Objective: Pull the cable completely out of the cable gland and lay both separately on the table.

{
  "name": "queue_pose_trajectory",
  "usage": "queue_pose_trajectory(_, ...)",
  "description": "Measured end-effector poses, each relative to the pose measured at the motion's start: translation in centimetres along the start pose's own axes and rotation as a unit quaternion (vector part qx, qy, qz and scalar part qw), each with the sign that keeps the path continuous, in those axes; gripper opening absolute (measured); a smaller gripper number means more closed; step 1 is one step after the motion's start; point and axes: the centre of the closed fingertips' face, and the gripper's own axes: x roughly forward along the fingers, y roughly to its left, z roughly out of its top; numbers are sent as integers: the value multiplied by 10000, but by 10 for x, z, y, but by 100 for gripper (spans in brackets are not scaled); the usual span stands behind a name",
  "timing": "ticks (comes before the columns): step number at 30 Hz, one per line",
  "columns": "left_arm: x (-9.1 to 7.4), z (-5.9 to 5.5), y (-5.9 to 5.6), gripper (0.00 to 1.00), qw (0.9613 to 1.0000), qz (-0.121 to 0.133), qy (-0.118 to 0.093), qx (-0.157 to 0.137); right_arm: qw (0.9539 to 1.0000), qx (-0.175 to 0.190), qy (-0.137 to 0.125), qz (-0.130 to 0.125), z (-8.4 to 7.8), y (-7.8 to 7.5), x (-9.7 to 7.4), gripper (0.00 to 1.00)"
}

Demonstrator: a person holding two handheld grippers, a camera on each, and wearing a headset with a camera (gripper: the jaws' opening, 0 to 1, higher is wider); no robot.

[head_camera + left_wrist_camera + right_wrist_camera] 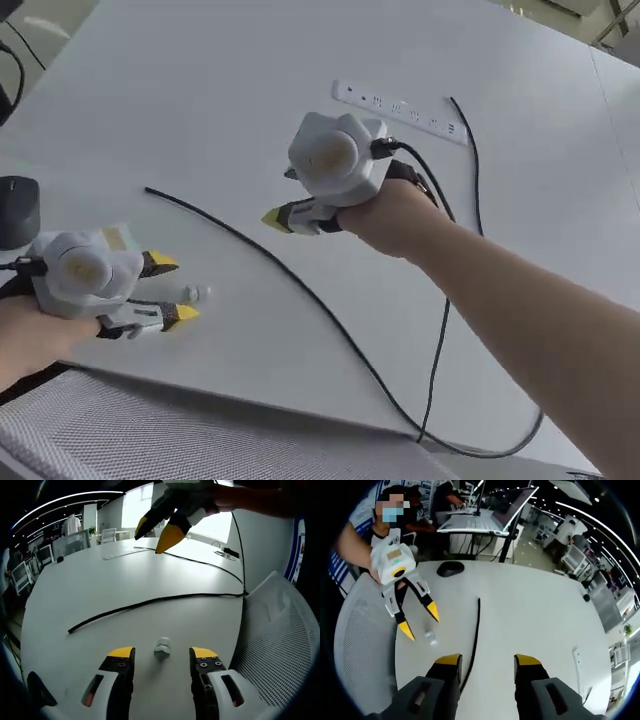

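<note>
Far half of table [200, 80] is left open up to the power strip [400, 108]. The middle is crossed diagonally by the cable [300, 285]. Cable gland [192, 294] is found apart from it, just off the parted tips of the left gripper [175, 288]. Left edge is occupied by a mouse [17, 210], near edge is hemmed by a mesh chair [150, 430], and the right side is crossed by a thin cord [475, 170].

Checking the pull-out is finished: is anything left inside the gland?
The cable lies apart from the gland, which sits alone on the table between the left gripper's open jaws. Its bore is too small to see into.
</note>
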Motion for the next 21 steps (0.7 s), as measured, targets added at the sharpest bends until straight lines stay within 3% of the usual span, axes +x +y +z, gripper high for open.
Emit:
queue_pose_trajectory(11, -25, 11, -10, 55, 9999, -20, -138, 16, 9969, 459, -492, -416, -18, -6, -62, 47)
queue_pose_trajectory(15, -34, 15, -15, 59, 9998, -13, -184, 2, 9928, 778, -731, -547, -30, -3, -81, 50)
queue_pose_trajectory(18, -39, 18, -20, 61, 9997, -65, -215, -21, 9877, 840, -1105, -726, -36, 0, -97, 50)
queue_pose_trajectory(21, -45, 20, -23, 65, 9998, -69, -197, 43, 9823, 1159, -1263, -759, -53, 9, -113, 54)
